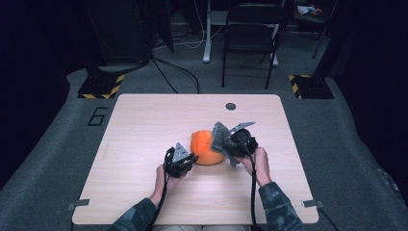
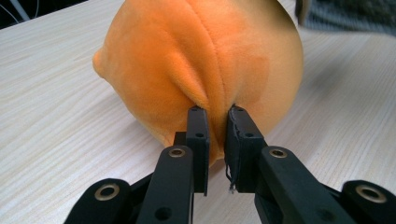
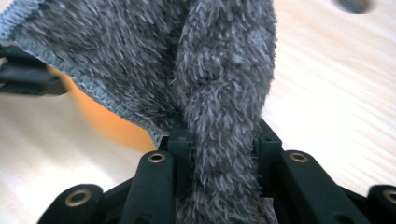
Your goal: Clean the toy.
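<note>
One readable mark: a large dark numeral "6" (image 1: 97,116) on the grey floor (image 1: 57,144), just beside the far left corner of the desk (image 1: 144,106). Yellow-and-black hazard stripes (image 1: 115,86) on two floor stand bases beyond, without lettering. No other text, labels or brands legible anywhere.

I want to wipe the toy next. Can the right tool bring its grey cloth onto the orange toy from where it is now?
Probably yes. The right tool grips the grey cloth right beside the orange toy, with nothing between them. The left tool pinches the toy's other side.
</note>
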The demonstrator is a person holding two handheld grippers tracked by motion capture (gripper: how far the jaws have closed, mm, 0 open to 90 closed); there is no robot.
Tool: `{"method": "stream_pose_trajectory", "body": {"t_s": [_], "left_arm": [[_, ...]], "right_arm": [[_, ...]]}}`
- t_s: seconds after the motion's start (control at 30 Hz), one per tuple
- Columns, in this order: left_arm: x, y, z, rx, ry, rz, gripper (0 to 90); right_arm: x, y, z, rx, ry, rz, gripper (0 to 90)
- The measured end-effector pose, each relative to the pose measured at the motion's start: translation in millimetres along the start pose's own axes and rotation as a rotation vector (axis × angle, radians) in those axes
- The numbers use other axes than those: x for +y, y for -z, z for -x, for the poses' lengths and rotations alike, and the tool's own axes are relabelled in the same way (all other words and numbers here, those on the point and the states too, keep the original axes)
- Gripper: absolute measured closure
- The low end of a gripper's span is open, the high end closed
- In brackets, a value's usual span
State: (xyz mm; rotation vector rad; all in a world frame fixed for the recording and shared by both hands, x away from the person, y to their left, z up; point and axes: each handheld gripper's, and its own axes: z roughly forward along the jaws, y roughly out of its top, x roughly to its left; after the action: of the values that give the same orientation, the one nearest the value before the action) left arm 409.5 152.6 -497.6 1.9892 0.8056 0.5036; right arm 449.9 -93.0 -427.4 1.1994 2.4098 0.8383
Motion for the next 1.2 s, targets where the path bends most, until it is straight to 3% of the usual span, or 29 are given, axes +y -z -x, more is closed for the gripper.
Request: {"method": "stream_pose_trajectory", "body": {"t_s": [0.07, 0.1, 0.17, 0.33, 0.37, 0.4, 0.5, 0.67, 0.9, 1.07, 1.2], "left_arm": [[0.0, 0.1, -0.1, -0.001, 0.000, -0.001, 79.8], [-0.1, -0.1, -0.1, 0.002, 0.000, 0.000, 79.4], [0.2, 1.3, -1.3, 0.002, -0.005, -0.001, 78.0], [1.3, 4.3, -0.9, 0.010, -0.007, -0.003, 66.1], [1.6, 5.0, -0.6, 0.018, -0.007, -0.006, 66.1], [1.7, 5.3, -0.1, 0.023, -0.010, -0.010, 59.3], [2.8, 4.3, 3.7, 0.061, -0.038, -0.032, 51.2], [1.6, -2.8, 5.0, 0.077, -0.047, -0.045, 47.7], [-1.8, -8.4, 6.8, 0.081, -0.045, -0.013, 76.5], [0.5, -5.2, 6.9, 0.067, -0.048, 0.008, 80.3], [8.3, 3.2, 7.1, 0.043, -0.044, 0.033, 81.1]], "right_arm": [[0.7, -3.7, -5.5, 0.009, 0.019, -0.024, 67.9], [-0.9, -14.4, -14.4, -0.019, 0.044, -0.039, 68.1], [-1.9, -19.1, -14.3, -0.031, 0.052, -0.038, 68.1], [-3.8, -21.7, -7.9, -0.020, 0.020, -0.021, 68.1], [-4.5, -22.6, -7.3, -0.022, 0.012, -0.016, 68.2], [-5.6, -24.4, -6.2, -0.025, 0.007, -0.010, 68.2], [-6.0, -25.4, -5.5, -0.029, -0.002, -0.005, 68.2], [-7.3, -26.5, -3.6, -0.015, -0.016, 0.004, 68.2], [-8.0, -26.6, -0.8, 0.001, -0.012, 0.012, 68.1], [-5.6, -21.0, 2.1, 0.007, -0.022, 0.016, 68.1], [0.6, -3.6, 4.3, -0.013, -0.038, 0.060, 68.3]]}}
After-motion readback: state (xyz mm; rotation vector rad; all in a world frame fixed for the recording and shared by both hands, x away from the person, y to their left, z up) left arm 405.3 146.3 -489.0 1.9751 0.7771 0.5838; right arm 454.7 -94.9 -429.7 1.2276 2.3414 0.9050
